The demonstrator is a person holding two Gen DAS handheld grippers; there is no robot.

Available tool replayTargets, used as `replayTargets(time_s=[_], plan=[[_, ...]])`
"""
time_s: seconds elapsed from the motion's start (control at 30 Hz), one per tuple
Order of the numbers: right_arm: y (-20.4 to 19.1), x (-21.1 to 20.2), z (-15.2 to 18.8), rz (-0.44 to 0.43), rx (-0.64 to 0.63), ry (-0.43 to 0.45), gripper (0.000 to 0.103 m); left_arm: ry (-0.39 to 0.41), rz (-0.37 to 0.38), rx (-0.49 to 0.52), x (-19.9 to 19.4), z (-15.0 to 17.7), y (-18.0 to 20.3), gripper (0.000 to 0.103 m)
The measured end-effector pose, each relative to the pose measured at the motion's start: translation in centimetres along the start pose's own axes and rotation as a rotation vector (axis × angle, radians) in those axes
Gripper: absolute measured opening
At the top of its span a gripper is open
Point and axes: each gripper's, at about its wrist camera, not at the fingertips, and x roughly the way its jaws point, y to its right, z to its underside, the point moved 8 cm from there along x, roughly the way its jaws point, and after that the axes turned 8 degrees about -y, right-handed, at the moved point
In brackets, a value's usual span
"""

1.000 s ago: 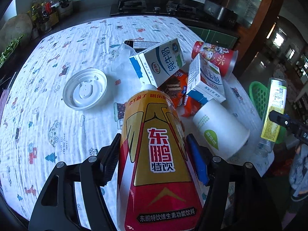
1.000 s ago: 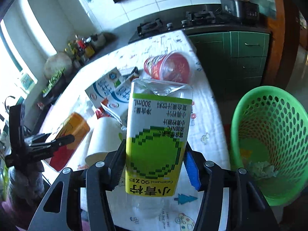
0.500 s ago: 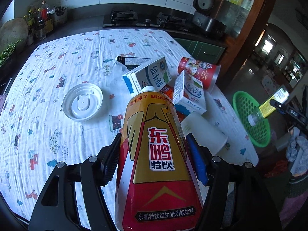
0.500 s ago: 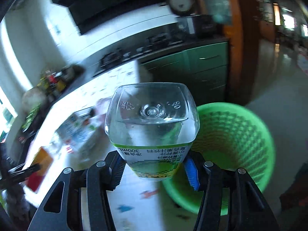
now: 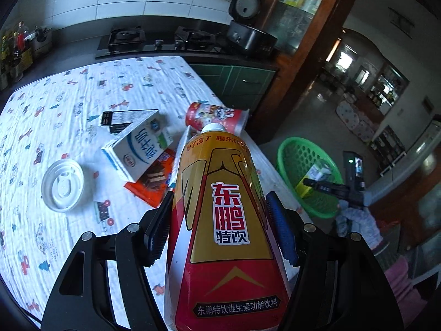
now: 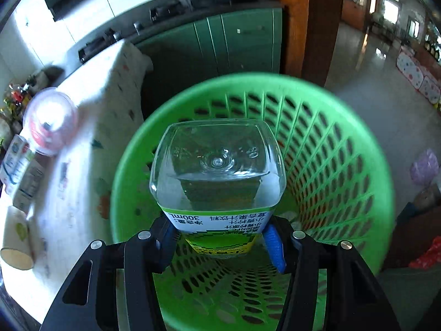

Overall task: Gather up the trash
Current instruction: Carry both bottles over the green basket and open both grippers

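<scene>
My left gripper is shut on a yellow and red drink bottle and holds it above the table's right edge. My right gripper is shut on a clear square juice bottle with a green label, held bottom-first over the mouth of the green mesh basket. In the left wrist view the basket stands on the floor right of the table, with the right gripper over it. On the table lie a milk carton, a red cup, a snack wrapper and a white lid.
The table has a white printed cloth. A white paper cup and cartons lie near its edge in the right wrist view. Green cabinets, a stove counter and a wooden pillar stand behind.
My right gripper has carried the juice bottle off the table edge and tipped it down over the basket. My left gripper has lifted the yellow bottle and swung toward the right.
</scene>
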Motion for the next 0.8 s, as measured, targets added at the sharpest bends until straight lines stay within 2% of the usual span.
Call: replayTargets(time_s=[0.07,0.13,0.2,0.27,0.6,0.8], plan=[[0.1,1.6,0.1,-0.005,0.001,-0.041,0.053,-0.011,0.017,0.028,0.7,-0.5,1.4,0.065],[0.2,2.3,0.1,-0.013,0.015,-0.048,0.058,-0.020,0.030,0.052,1.3,-0.8,2.7,0.065],[0.5,2.3,-0.1,-0.018,0.026,-0.041,0.068,-0.033,0.046,0.076,2.1,-1.1,4.1,0.065],[0.7,1.6,0.0,-0.027,0.030,-0.019,0.069,-0.046,0.065,0.096,2.8,-1.4,5.3,0.065],[3.5,-5.4,1.1,-0.023,0.045,0.118,0.074,-0.112,0.131,0.205,7.7,-2.2,12.5,0.065],[4.5,-9.2,2.5,-0.024,0.046,0.196,0.076,-0.153,0.145,0.269,10.7,-2.5,16.6,0.065]])
